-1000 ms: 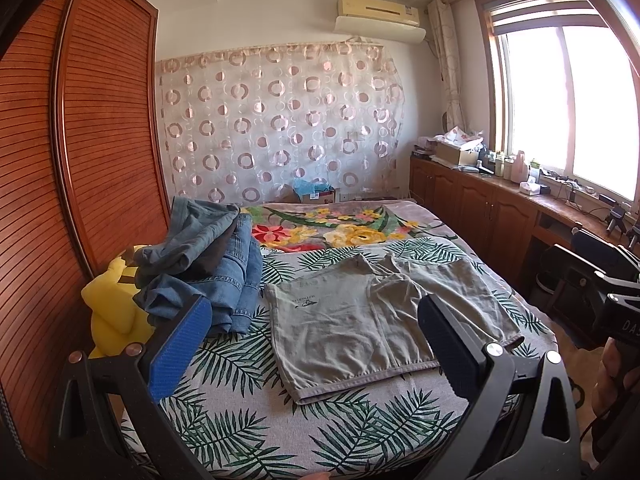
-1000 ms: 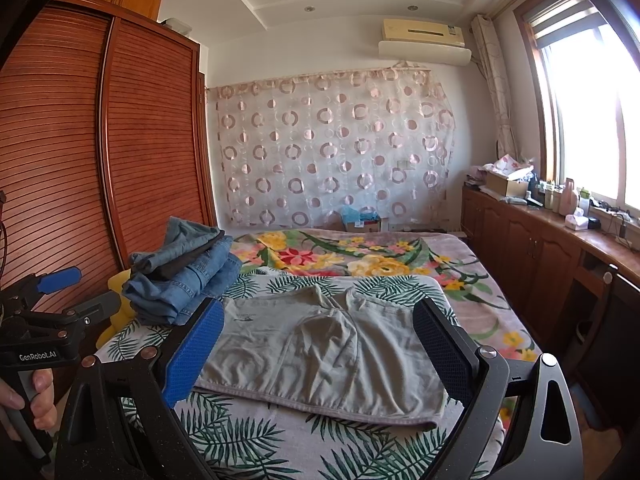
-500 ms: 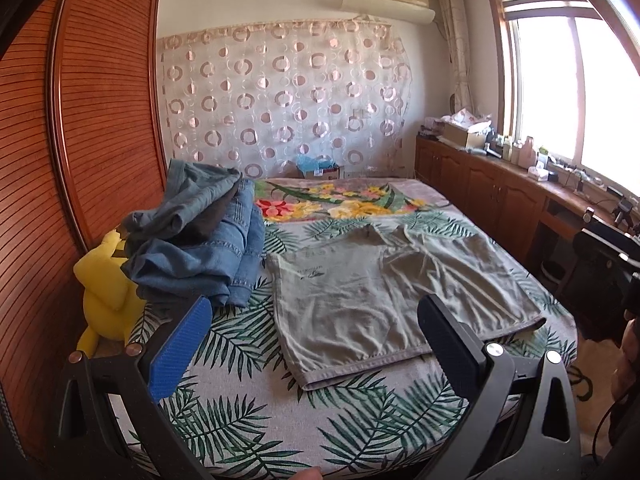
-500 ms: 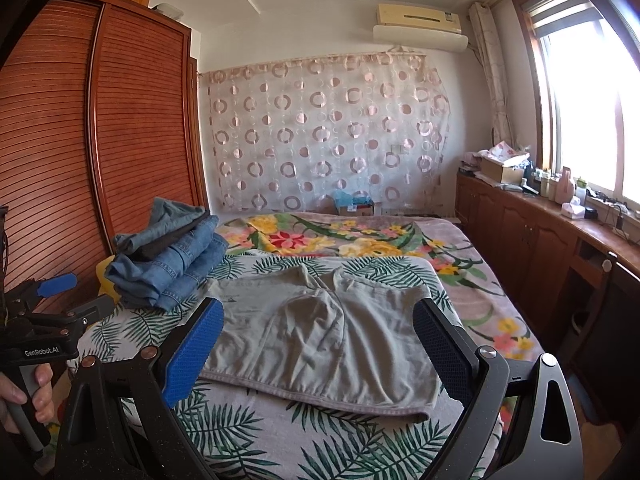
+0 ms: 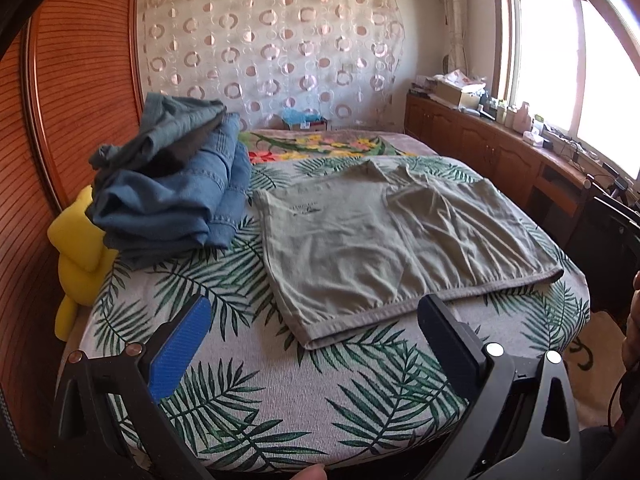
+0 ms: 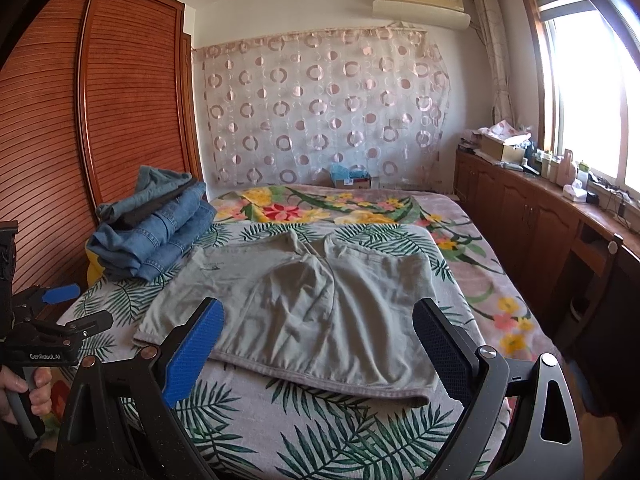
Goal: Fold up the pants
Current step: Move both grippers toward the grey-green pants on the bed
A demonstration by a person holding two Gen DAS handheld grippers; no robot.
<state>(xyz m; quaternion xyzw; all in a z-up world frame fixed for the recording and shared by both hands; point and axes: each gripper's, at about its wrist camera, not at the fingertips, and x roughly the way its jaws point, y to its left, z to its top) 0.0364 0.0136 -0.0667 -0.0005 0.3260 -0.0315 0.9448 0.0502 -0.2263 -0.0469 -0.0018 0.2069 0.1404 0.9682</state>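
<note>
I hold my left gripper [image 5: 308, 340] above the near edge of the bed [image 5: 248, 392]; its jaws stand spread wide, with nothing between the blue pads [image 5: 180, 350]. My right gripper [image 6: 316, 344] is likewise spread and empty, poised over the near hem of the pants.

The pants [image 5: 396, 240], grey-green, lie flat on the palm-leaf bedspread, waistband toward me, short legs pointing at the far wall. One panel shows creases at the centre. In the left wrist view the waistband runs between my jaw tips without touching them, as far as I can tell.

A stack of folded jeans [image 5: 172, 196] sits just beside the pants on their left, at the bed's edge against the wooden wardrobe [image 6: 80, 120]. A yellow plush toy [image 5: 78, 256] is wedged beside and below that stack.

My left gripper also appears at the left margin of the right wrist view, hand on its grip.
</note>
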